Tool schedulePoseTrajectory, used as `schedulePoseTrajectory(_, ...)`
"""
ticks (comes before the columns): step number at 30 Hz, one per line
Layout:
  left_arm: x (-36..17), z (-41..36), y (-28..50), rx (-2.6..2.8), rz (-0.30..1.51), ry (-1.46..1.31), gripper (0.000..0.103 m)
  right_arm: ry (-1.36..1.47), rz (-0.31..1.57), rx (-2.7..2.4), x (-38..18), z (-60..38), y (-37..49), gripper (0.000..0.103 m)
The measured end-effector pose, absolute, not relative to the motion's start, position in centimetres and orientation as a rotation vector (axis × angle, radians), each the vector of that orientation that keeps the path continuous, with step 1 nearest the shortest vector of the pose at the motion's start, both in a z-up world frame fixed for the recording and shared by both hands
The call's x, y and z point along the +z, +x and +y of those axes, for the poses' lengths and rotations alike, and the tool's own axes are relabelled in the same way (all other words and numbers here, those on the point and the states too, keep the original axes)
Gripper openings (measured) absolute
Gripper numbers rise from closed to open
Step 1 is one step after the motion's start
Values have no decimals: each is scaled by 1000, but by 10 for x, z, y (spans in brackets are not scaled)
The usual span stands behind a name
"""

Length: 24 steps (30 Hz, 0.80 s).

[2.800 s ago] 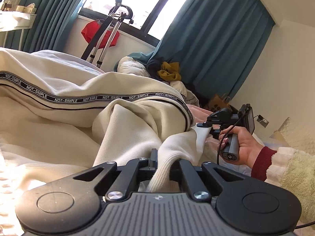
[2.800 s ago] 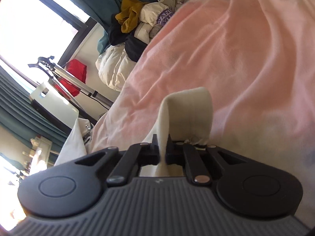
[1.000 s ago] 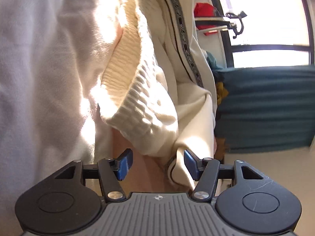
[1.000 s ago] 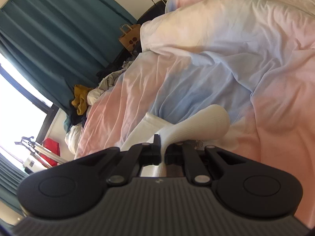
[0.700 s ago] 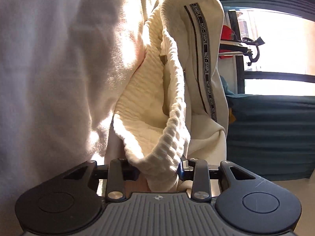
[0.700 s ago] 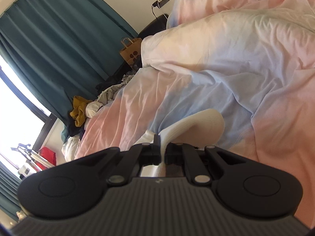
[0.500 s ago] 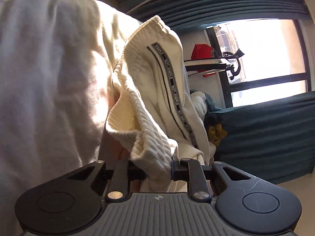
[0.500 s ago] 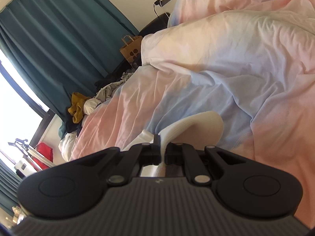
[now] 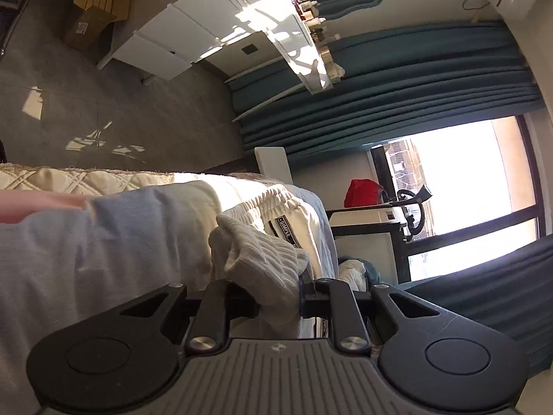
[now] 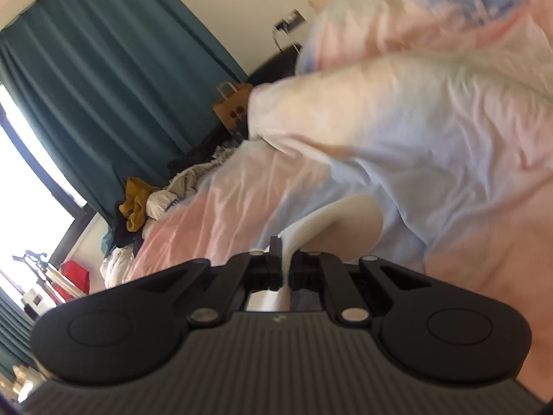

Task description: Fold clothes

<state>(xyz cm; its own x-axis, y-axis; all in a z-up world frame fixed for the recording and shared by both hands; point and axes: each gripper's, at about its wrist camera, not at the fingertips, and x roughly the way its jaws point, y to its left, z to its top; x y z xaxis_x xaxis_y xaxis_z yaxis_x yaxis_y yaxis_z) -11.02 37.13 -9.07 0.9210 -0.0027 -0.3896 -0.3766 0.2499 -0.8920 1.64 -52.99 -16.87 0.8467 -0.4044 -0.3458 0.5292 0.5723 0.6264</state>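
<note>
Cream knit trousers (image 9: 262, 259) with a black lettered side stripe (image 9: 285, 224) lie bunched on the bed. My left gripper (image 9: 280, 299) is shut on a thick fold of their ribbed fabric, with the rest trailing toward the bed's edge. My right gripper (image 10: 285, 269) is shut on a thin cream fold of the same trousers (image 10: 331, 221), held low over the pink and blue duvet (image 10: 432, 145). The right view is blurred by motion.
White drawers (image 9: 172, 38) and a cardboard box (image 9: 93, 10) stand on the grey floor. Teal curtains (image 9: 397, 79) frame a bright window (image 9: 466, 180). A pile of clothes (image 10: 148, 204) and a paper bag (image 10: 231, 103) sit beyond the bed.
My left gripper went from open to shut on the ribbed trouser fold and has swung round and lifted it. My right gripper keeps its hold and is moving.
</note>
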Motion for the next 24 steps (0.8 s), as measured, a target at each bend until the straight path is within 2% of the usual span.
schedulePoseTrajectory(6, -101, 377, -114, 264, 345, -1283, 21, 663, 27, -584, -135, -516, 0, 6)
schedulePoseTrajectory(14, -105, 364, -109, 235, 414, -1232, 25, 904, 397, -873, -192, -559, -15, 6)
schedulePoseTrajectory(17, -101, 357, -115, 245, 426, -1210, 36, 900, 442, -875, -194, -556, -15, 8)
schedulePoseTrajectory(21, -87, 343, -126, 257, 405, -1126, 62, 882, 422, -867, -185, -546, -19, 11)
schedulePoseTrajectory(24, -70, 311, -131, 261, 422, -946, 74, 825, 396, -875, -173, -539, -21, 24)
